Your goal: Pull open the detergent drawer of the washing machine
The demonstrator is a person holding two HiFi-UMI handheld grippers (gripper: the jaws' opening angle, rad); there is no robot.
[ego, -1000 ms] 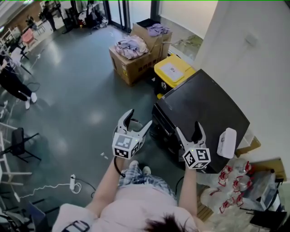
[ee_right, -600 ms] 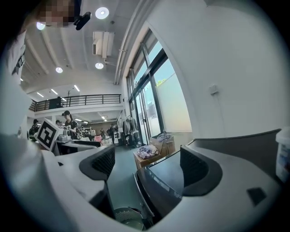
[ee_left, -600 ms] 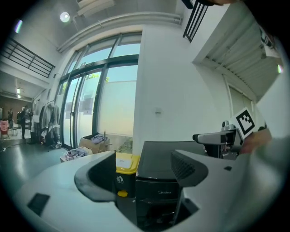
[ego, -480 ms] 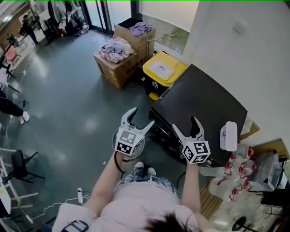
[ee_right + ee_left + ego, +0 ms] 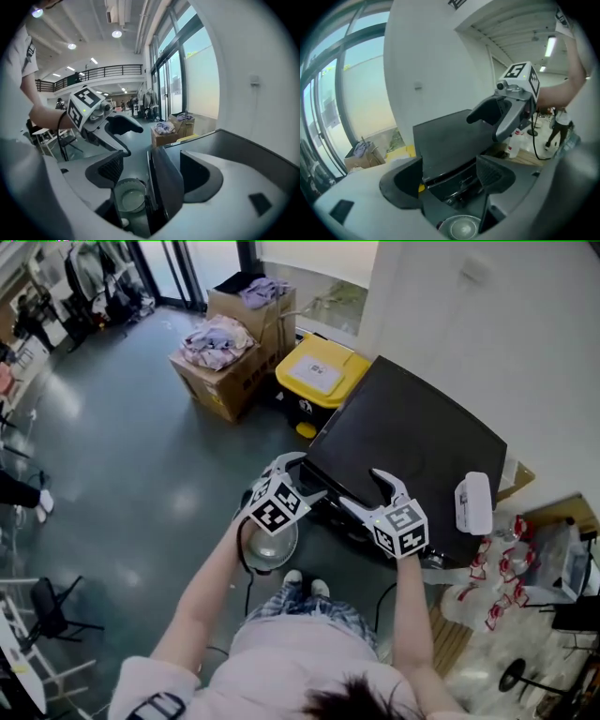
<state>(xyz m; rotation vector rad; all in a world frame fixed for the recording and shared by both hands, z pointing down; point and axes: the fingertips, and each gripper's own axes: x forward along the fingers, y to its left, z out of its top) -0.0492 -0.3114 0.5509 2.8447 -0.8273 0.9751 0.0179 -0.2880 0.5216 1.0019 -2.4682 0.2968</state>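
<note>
Right tool (image 5: 361,489), jaws just narrowing yet unclenched, brackets the top front edge of the washer (image 5: 412,442) without gripping it. Left tool (image 5: 302,476), released and empty, aims at the front strip (image 5: 452,176), likely where the apparently shut drawer sits. Both seem to be lining up for a pull.

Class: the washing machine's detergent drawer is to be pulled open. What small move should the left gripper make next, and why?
Probably ease the left gripper forward to the washing machine's upper front panel. Its jaws stand apart with that panel framed between them, touching nothing, so there is no grip yet.
</note>
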